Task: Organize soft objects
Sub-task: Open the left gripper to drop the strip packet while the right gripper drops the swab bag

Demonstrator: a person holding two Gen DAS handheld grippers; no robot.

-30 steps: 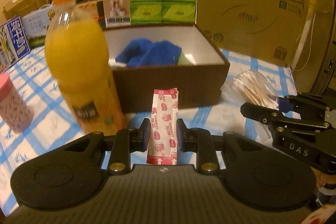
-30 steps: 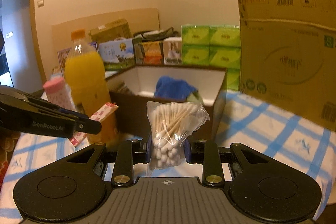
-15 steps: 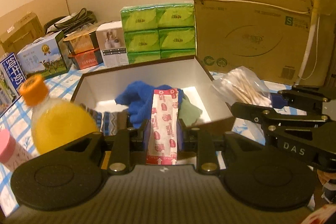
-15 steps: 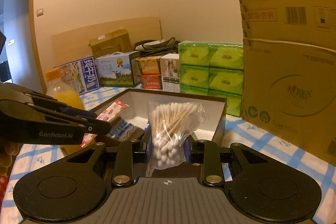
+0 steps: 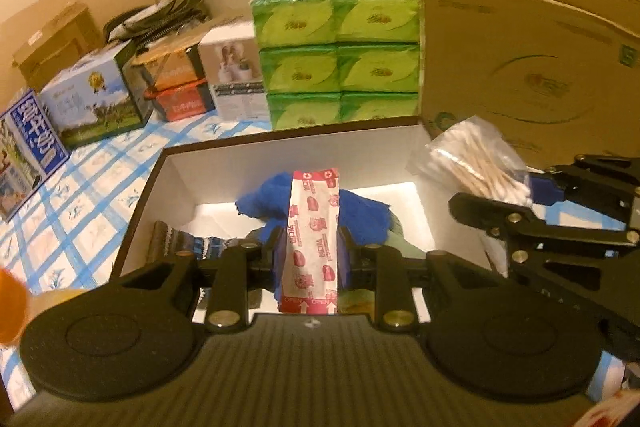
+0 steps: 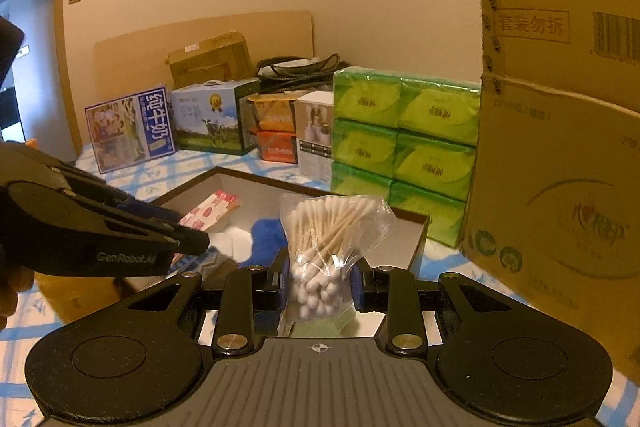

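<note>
Left wrist view: our left gripper (image 5: 311,254) tilts down over the open box (image 5: 280,151), fingers pinching a bandage strip (image 5: 314,235), long axis pointing away. Right wrist view: our right gripper (image 6: 320,285) pinches an upright cotton swab bag (image 6: 326,243) over the box's rim.

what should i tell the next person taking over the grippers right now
Left gripper: shut on the plaster packet, held over the open box.
Right gripper: shut on the bag of cotton swabs, at the box's right side.
Done: blue cloth and a patterned cloth lie in the box.
Left: lower both items in, open the jaws, pull back.
</note>
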